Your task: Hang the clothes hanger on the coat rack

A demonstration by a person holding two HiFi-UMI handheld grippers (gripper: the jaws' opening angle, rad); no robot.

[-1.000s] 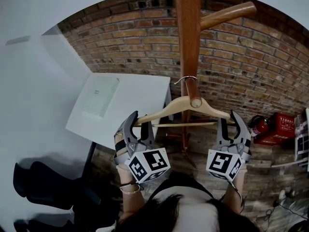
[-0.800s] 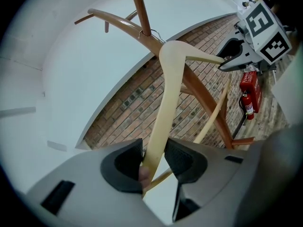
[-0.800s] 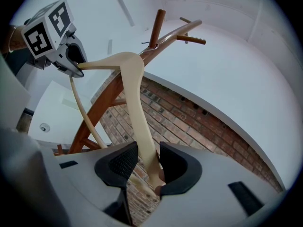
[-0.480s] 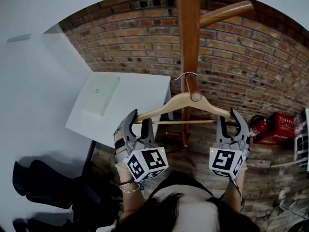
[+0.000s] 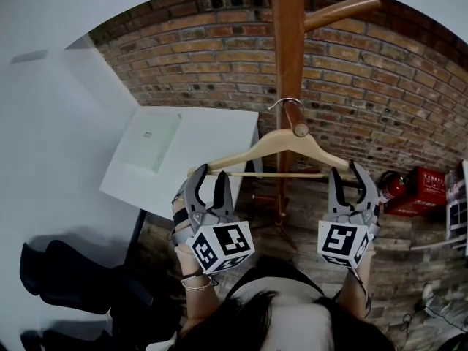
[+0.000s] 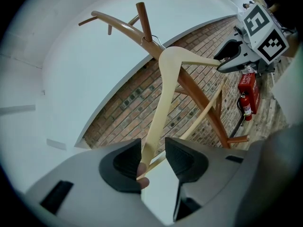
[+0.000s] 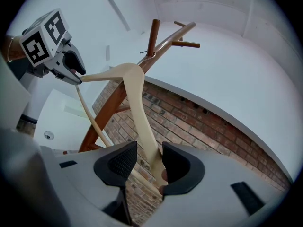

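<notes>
The pale wooden clothes hanger point(image 5: 281, 146) hangs by its metal hook point(image 5: 285, 102) on a short peg point(image 5: 295, 119) of the brown coat rack pole point(image 5: 287, 50). My left gripper point(image 5: 210, 178) stands open round the hanger's left end. In the left gripper view the hanger arm point(image 6: 163, 93) leans on one pad of that gripper point(image 6: 152, 157), with a gap to the other. My right gripper point(image 5: 345, 172) has its jaws opening round the right end. There the hanger arm point(image 7: 139, 103) lies against one pad of that gripper point(image 7: 149, 162), free of the other.
A white table point(image 5: 183, 159) stands to the left of the rack, against the brick wall point(image 5: 183, 64). A fire extinguisher point(image 5: 391, 189) and a red box point(image 5: 428, 192) sit on the floor at right. A dark chair point(image 5: 66, 276) is at the lower left.
Both grippers' jaws have spread wider round the hanger's ends. The hanger now sits a little higher in view relative to the grippers, which have stayed in place.
</notes>
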